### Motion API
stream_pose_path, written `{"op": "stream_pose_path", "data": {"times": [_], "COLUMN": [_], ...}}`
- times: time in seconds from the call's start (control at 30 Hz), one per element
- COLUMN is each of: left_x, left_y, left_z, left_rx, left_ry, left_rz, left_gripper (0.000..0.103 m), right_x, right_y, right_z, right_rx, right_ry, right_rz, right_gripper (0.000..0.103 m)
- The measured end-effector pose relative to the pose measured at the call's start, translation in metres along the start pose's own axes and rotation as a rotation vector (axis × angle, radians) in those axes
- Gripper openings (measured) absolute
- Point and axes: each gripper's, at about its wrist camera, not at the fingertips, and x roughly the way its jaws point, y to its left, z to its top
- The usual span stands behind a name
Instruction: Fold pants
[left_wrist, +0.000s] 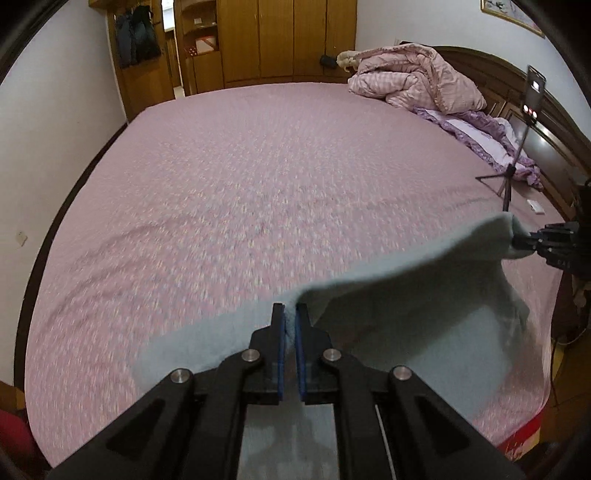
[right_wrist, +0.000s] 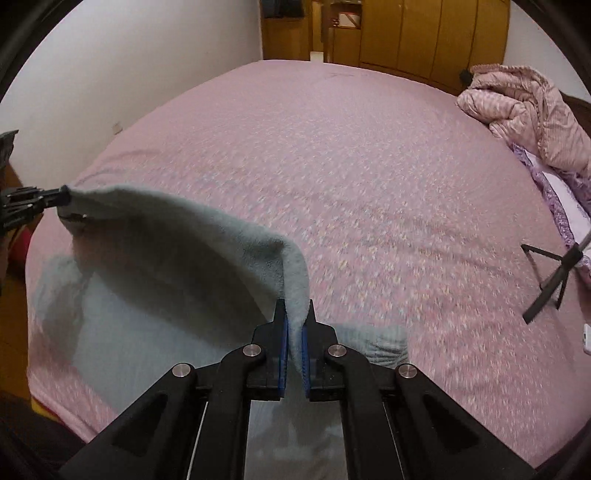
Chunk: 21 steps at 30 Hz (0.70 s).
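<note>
Pants (right_wrist: 177, 240) (fleece) pinched between both grippers.

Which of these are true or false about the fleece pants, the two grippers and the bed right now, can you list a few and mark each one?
1. The left gripper is shut on the pale grey-green fleece pants. True.
2. The right gripper hangs open, holding nothing. False: it pinches an edge of the pants too.
3. The pants lie flat and fully folded. False: one edge is lifted between both grippers.
4. The bed has a pink patterned sheet. True.
5. A bundled pink quilt sits at the far right of the bed. True.
</note>
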Motion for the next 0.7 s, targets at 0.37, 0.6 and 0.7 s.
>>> {"op": "stream_pose_path", "data": {"times": [0.37,0.6,0.7], "left_x": [0.014,0.030,0.023], "left_y": [-0.023,-0.021,-0.017], "left_z": [-0.117,-0.151,-0.159], "left_rx": [-0.144,-0.255,-0.295], "left_ry": [0.124,0.182,0.179], "left_rz": [-0.030,-0.021,-0.007], "left_gripper": [0.005,0.012,0.017], "right_x": [0.018,0.046,0.041], "right_y": [0.028,0.028,0.024], "right_z": [-0.084,-0.125,-0.136], "right_rx": [-0.066,-0.024,0.048], "right_ry": [0.092,0.157,0.124], "right_rz": [-0.086,-0.141,-0.133], "right_gripper": [0.007,0.015,0.023]}}
